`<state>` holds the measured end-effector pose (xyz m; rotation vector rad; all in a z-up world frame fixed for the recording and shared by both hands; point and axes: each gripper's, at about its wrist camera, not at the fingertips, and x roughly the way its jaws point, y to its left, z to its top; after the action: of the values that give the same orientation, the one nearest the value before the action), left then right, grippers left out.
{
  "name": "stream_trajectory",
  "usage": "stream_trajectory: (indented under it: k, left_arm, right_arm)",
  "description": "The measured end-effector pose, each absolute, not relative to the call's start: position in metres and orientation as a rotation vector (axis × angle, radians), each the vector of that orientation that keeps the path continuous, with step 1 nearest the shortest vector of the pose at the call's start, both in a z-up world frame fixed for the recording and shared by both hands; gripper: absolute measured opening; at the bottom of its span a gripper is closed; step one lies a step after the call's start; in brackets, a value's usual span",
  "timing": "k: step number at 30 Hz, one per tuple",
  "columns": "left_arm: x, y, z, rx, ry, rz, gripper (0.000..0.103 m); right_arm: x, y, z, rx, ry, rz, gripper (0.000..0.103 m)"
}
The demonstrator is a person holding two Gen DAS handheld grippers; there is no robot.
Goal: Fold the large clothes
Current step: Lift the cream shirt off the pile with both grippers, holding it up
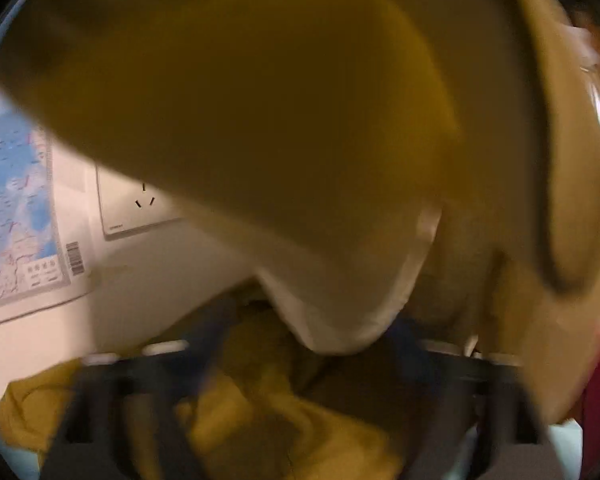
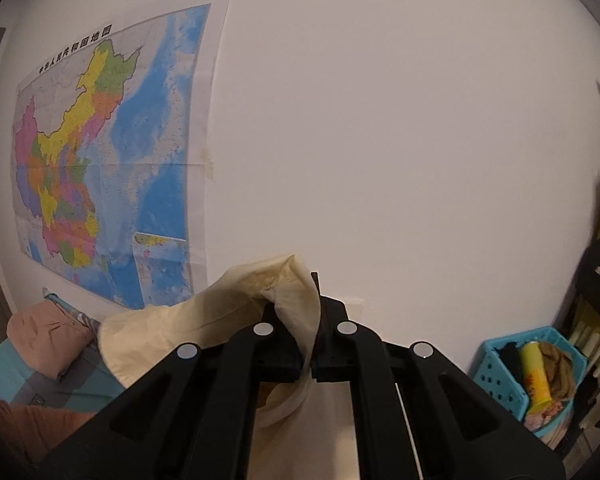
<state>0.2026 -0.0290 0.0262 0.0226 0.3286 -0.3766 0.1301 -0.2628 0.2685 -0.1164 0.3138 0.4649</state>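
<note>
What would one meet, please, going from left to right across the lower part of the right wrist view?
Pink folded garment → cream garment, pinched in the shut right gripper → blue basket → yellow canister inside the basket.

My left wrist view is looking dim and blurred, cloth (image 1: 260,100) shadowing the lens; the right view is showing bright, sharp, edges bending.
</note>
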Motion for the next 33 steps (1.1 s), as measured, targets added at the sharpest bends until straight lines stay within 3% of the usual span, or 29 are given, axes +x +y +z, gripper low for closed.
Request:
stream_trajectory:
  k: [1, 2, 5, 11, 18, 25, 33]
  left_arm:
    - [0.210, -0.028, 0.029, 0.004, 0.342, -0.421, 0.002]
    - [0.217, -0.029, 0.036, -0.003, 0.342, -0.406, 0.001]
    - [0.219, -0.030, 0.062, -0.016, 0.316, -0.368, 0.001]
    - [0.180, -0.016, 0.167, -0.015, 0.110, -0.319, 0.001]
    - [0.042, 0.031, 0.284, 0.072, -0.140, -0.163, 0.002]
    - [-0.107, 0.048, 0.305, 0.196, -0.191, 0.087, 0.002]
    - [-0.228, 0.062, 0.306, 0.325, -0.101, 0.353, 0.002]
  right_arm:
    - [0.126, -0.269, 0.269, -0.120, 0.315, 0.460, 0.003]
    - [0.123, -0.276, 0.270, -0.116, 0.314, 0.448, 0.003]
    - [0.110, -0.299, 0.281, -0.099, 0.290, 0.414, 0.003]
    - [0.046, -0.342, 0.340, -0.065, 0.139, 0.399, 0.003]
    - [-0.056, -0.347, 0.385, -0.093, -0.004, 0.477, 0.003]
    - [-0.123, -0.315, 0.366, -0.051, -0.033, 0.719, 0.003]
    - [-0.154, -0.269, 0.335, 0.050, -0.006, 1.034, 0.004]
